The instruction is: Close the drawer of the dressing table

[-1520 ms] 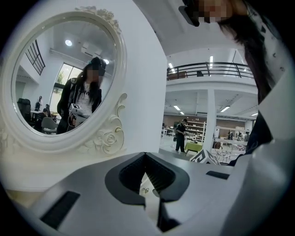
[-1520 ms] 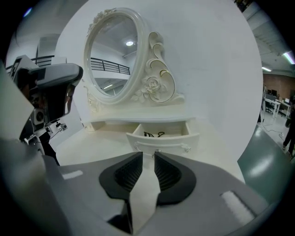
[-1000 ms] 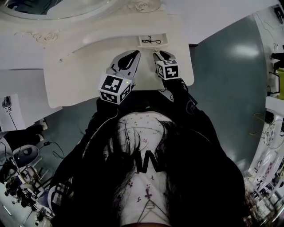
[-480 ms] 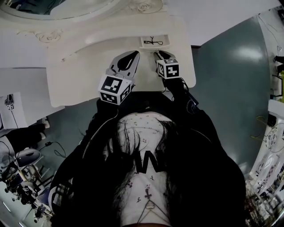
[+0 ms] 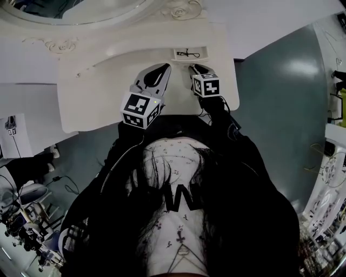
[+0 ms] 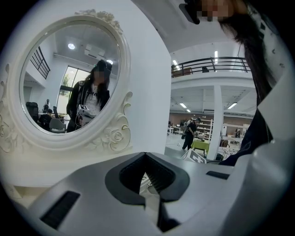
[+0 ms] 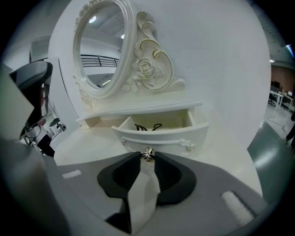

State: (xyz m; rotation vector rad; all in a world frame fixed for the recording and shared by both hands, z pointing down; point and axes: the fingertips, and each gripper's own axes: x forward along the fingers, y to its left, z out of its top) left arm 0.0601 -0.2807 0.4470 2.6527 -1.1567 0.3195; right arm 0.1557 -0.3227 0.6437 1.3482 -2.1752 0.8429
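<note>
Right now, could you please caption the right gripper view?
Right tongs, just closed further, pinch the open drawer's knob.

Seen from overhead, the mirror (image 5: 81,8) runs off the far top edge; I cannot identify the dark tangle (image 7: 146,126) inside the drawer (image 7: 156,137), too small.

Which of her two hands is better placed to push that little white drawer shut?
Right. The right gripper has just been closing its jaws on the small metal knob of the open white drawer; the left gripper, shut and empty, points at the oval mirror.
</note>
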